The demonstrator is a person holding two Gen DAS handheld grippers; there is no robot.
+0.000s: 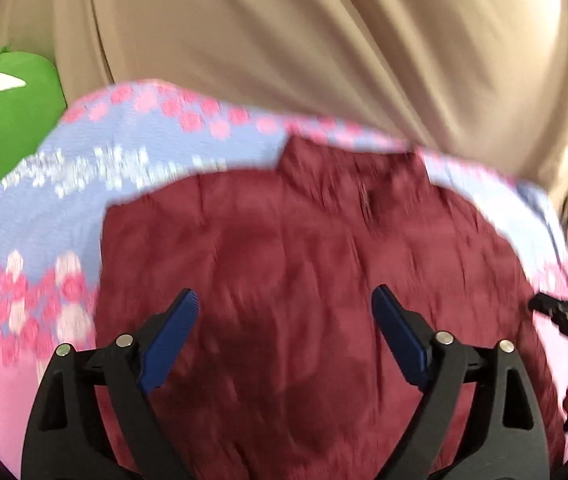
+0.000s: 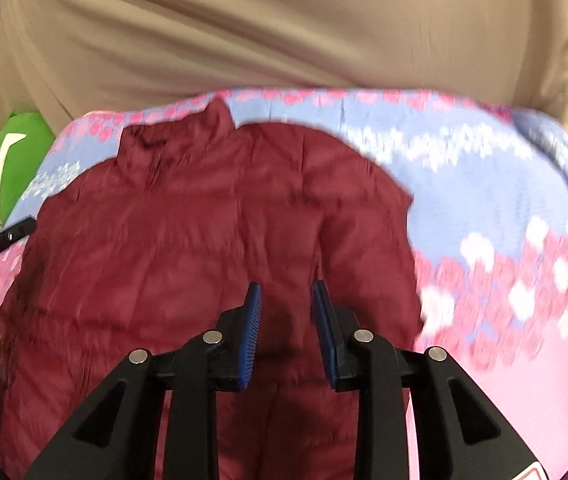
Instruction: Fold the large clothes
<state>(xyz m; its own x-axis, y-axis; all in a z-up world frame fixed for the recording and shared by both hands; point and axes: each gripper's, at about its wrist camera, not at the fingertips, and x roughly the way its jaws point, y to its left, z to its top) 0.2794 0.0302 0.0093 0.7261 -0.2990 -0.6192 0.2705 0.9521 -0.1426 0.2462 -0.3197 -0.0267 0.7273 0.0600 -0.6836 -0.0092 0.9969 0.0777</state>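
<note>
A green cushion [image 1: 8, 120] sits beyond the bed's far left corner, clear of the work. The maroon jacket [image 1: 303, 280] lies flat on the bed's pink-and-blue floral blanket [image 1: 64, 184], collar toward the far edge and close to a beige curtain [image 1: 284, 40].

The left gripper [image 1: 285, 308] hovers over the jacket's lower middle with its fingers spread wide and nothing between them. If it bites here, mid-panel, the puffy fabric would likely bunch and not fold on a line; it may also pinch the blanket beneath.

The right gripper [image 2: 285, 300] hangs above the jacket's right half, fingers narrow and empty. That small gap could slide off the slick shell and catch only a thin pleat. Both views are blurred, so the seams and hem are hard to place.
</note>
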